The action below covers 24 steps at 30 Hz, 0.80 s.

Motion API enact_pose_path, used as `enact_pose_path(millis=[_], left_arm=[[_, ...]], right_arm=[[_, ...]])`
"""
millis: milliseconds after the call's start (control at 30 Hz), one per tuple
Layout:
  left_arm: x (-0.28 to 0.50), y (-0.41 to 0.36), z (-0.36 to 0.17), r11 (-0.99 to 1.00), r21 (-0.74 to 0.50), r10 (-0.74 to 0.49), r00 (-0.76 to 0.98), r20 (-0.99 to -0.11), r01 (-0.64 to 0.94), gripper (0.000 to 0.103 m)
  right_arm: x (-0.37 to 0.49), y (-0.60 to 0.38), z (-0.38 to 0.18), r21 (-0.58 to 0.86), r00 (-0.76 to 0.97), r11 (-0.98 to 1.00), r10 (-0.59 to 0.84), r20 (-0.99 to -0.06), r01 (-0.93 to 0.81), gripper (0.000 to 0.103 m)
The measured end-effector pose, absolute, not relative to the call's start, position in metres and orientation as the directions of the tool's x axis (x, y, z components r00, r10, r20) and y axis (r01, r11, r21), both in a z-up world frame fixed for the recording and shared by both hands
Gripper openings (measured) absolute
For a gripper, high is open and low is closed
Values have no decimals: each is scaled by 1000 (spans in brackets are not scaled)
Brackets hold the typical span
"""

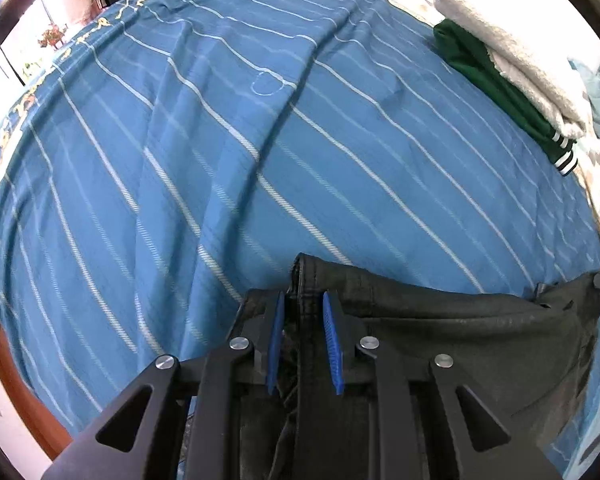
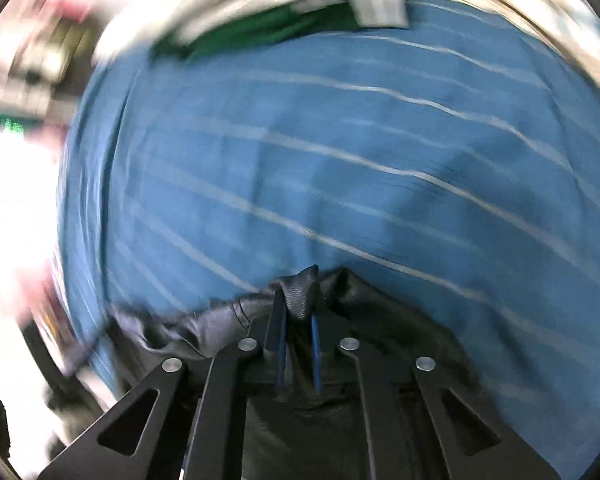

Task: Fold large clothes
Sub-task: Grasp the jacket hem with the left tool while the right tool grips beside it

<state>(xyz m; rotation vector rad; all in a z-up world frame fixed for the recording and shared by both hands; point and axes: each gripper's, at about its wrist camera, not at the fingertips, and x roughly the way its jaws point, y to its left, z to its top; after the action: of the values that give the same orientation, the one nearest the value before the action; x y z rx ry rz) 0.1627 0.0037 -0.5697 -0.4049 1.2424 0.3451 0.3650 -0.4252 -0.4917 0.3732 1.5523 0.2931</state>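
The left gripper (image 1: 302, 320) and right gripper (image 2: 296, 320) each pinch an edge of the dark grey heavy-fabric garment (image 1: 440, 320), at 6 o'clock above the blue striped bedsheet (image 1: 220, 140). Keep both grips firm and the held edge taut and level while carrying it over, clear of the folded green-and-white pile (image 1: 512, 80) at 2 o'clock.

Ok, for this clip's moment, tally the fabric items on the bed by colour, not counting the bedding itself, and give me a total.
Black or dark grey: 1, the garment clamped in both the left claw and the right claw.
Green: 1, the folded garment with striped cuff.
White: 1, the folded towel stacked on the green one.
Total: 3
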Motion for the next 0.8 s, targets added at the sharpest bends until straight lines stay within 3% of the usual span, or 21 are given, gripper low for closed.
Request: enact_pose_path(millis=[33, 200, 300, 400, 433, 467, 500, 533, 667, 800], left_arm=[[169, 3, -573, 879, -95, 45, 281, -959, -467, 9], [183, 15, -581, 869, -90, 44, 257, -965, -487, 9], [183, 22, -568, 861, -84, 63, 270, -961, -501, 12], [172, 23, -548, 852, -46, 122, 284, -951, -521, 13], [168, 22, -541, 849, -34, 138, 283, -949, -528, 22], [164, 20, -536, 844, -30, 146, 283, -948, -535, 48], [158, 18, -530, 836, -28, 151, 279, -948, -548, 67], [155, 15, -528, 832, -32, 150, 279, -948, -555, 94], [140, -5, -527, 826, -29, 146, 265, -953, -562, 95], [142, -27, -553, 838, 6, 142, 208, -968, -545, 95]], right_arm=[[363, -436, -498, 422, 6, 899, 424, -906, 120, 8], [370, -463, -554, 430, -35, 830, 472, -881, 356, 9], [380, -454, -555, 392, -92, 857, 444, -891, 334, 18], [379, -452, -512, 385, -48, 898, 403, -914, 214, 27], [376, -451, -497, 377, -21, 910, 386, -922, 174, 35], [368, -449, -473, 350, 18, 930, 350, -936, 112, 44], [360, -446, -456, 334, 39, 940, 332, -942, 67, 47], [353, -442, -443, 337, 47, 940, 335, -941, 41, 50], [318, -406, -432, 470, -53, 881, 468, -882, -51, 50], [306, -357, -490, 460, -158, 886, 448, -880, -54, 49]])
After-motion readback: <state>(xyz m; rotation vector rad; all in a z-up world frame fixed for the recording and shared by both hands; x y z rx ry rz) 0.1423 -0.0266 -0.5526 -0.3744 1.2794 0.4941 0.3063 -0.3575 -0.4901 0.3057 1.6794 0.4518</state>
